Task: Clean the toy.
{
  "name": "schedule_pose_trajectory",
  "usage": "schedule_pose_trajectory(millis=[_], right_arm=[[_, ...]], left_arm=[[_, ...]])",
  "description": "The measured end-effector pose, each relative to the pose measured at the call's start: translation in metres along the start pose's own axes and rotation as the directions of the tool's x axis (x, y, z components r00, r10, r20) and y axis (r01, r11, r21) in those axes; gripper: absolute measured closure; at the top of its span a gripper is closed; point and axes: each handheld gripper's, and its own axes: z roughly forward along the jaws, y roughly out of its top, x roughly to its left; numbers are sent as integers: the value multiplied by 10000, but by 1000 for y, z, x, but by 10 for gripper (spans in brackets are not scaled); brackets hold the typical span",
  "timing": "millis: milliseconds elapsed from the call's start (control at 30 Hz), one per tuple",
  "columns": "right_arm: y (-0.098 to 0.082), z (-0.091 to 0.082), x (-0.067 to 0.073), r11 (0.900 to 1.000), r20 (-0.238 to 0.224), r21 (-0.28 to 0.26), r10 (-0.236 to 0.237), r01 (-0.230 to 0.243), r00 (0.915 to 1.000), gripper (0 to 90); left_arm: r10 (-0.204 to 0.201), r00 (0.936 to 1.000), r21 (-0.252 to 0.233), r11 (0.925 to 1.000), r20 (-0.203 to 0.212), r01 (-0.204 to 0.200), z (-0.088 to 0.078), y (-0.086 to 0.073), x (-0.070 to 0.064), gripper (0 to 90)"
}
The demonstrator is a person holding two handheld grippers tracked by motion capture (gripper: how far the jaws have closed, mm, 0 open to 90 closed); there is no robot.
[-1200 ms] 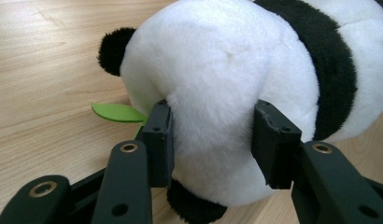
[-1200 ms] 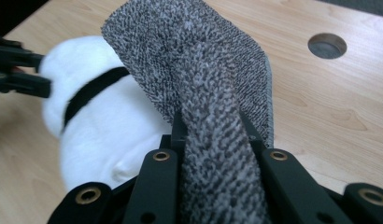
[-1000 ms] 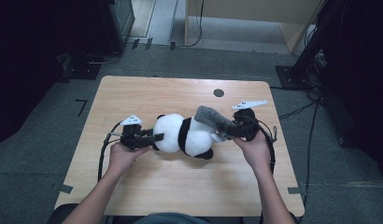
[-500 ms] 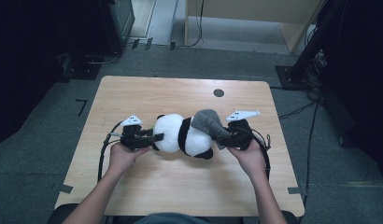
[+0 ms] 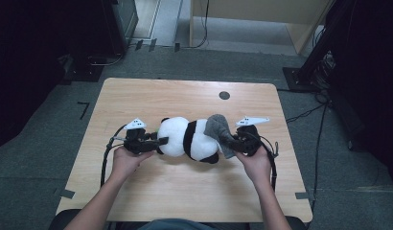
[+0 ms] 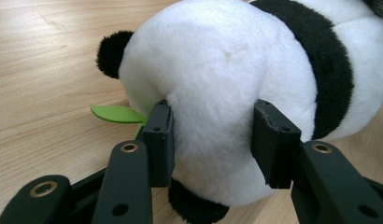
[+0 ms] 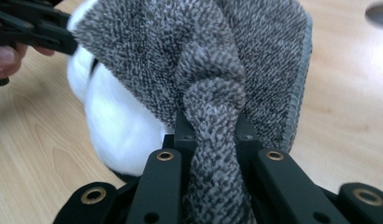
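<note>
Hands level over the table: left tongs (image 5: pixel 162 141) squeeze panda (image 5: pixel 185 139), right tongs (image 5: pixel 231 142) pinch grey cloth (image 5: pixel 218 129)

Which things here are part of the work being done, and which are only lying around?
In use:
- white and black plush panda toy, clamped at its head by the left gripper
- grey knitted cloth, pinched by the right gripper and draped over the panda's rear end

Lying about:
- small green felt leaf beside the panda's head
- round dark grommet in the light wooden table
</note>
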Motion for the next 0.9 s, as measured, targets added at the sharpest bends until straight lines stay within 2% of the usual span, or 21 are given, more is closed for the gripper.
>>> schedule_pose_trajectory(millis=[100, 367, 500, 700, 800, 900], right_arm=[[-7, 3, -4, 9995, -117, 193, 234, -232, 9997, 789], [-17, 21, -9, 9957, 216, 856, 347, -364, 9992, 789], [-22, 32, -14, 9950, -39, 865, 508, -503, 9987, 789], [-29, 54, -17, 9839, 76, 1703, 535, -541, 9985, 787], [-30, 57, -22, 9822, -127, 1692, 854, -820, 9963, 785], [-32, 60, -25, 9789, -95, 1833, 938, -905, 9955, 784]], left_arm=[[-2, 10000, -11, 10000, 24, 2, 0, 0, 1, 548], [-131, 9999, 24, 9999, 75, 131, 1, -1, 3, 549], [-211, 9998, 56, 9998, 59, 211, 1, -1, 4, 550], [-171, 9998, 66, 9998, 41, 170, 0, -1, 4, 550], [-184, 9998, 27, 9998, 58, 184, 0, -1, 4, 548], [-179, 9998, 11, 9998, 54, 179, 1, -1, 4, 548]])
